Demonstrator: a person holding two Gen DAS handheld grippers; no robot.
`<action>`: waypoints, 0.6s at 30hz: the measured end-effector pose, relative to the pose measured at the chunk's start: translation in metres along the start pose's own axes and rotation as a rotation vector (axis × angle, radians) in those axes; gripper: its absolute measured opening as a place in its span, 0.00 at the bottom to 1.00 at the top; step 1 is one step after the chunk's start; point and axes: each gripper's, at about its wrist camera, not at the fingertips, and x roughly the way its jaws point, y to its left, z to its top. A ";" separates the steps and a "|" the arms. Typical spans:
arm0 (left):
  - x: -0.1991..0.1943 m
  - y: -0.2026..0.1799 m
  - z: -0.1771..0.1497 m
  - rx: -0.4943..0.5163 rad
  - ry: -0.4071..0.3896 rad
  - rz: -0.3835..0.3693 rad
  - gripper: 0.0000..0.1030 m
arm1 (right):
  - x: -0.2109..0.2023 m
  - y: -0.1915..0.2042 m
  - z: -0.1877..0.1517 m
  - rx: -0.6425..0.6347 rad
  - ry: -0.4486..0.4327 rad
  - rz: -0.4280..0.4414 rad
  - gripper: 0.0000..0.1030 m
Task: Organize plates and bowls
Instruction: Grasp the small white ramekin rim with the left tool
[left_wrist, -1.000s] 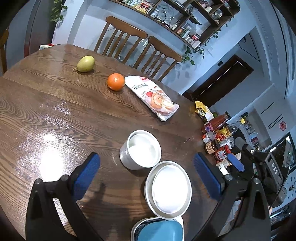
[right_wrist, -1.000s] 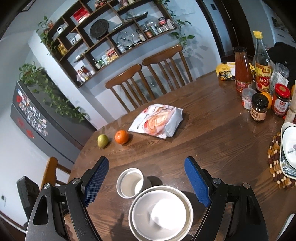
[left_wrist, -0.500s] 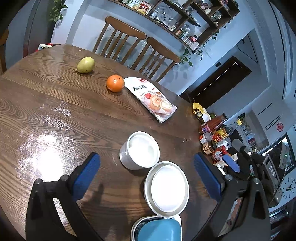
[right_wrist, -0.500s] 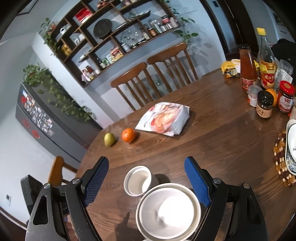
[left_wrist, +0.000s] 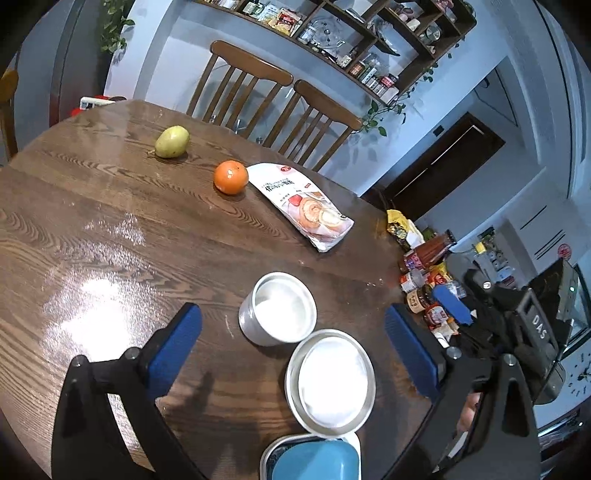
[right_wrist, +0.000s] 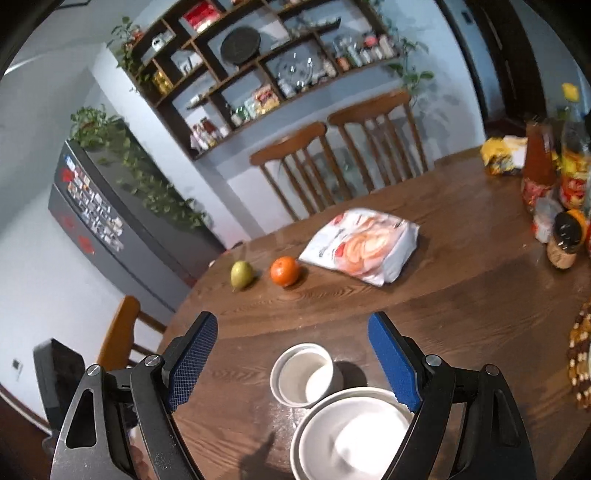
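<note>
1. Right gripper (right_wrist: 293, 360): jaws wide, empty, above small white cup (right_wrist: 303, 374).
2. Left gripper (left_wrist: 293, 345): jaws wide, empty.
3. Wide bowl (left_wrist: 330, 380): touching cup on table (left_wrist: 110, 229) (blue dish just beside).
4. Step, judged: approach; next, lowering and closing on one rim.

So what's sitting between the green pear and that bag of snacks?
An orange sits between the pear and the snack bag, beside the bag's corner. Both wrist views show it.

Two wooden chairs (right_wrist: 336, 162) beneath dark wall shelves (right_wrist: 258, 66).
</note>
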 end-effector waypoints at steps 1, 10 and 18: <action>0.001 -0.002 0.001 0.003 -0.003 0.000 0.94 | 0.004 -0.002 0.001 0.001 0.015 0.002 0.82; 0.057 -0.010 0.003 0.035 0.079 0.030 0.84 | 0.051 -0.013 -0.006 -0.067 0.104 -0.073 0.53; 0.096 0.026 0.003 -0.075 0.149 0.090 0.78 | 0.092 -0.017 -0.023 -0.096 0.212 -0.119 0.44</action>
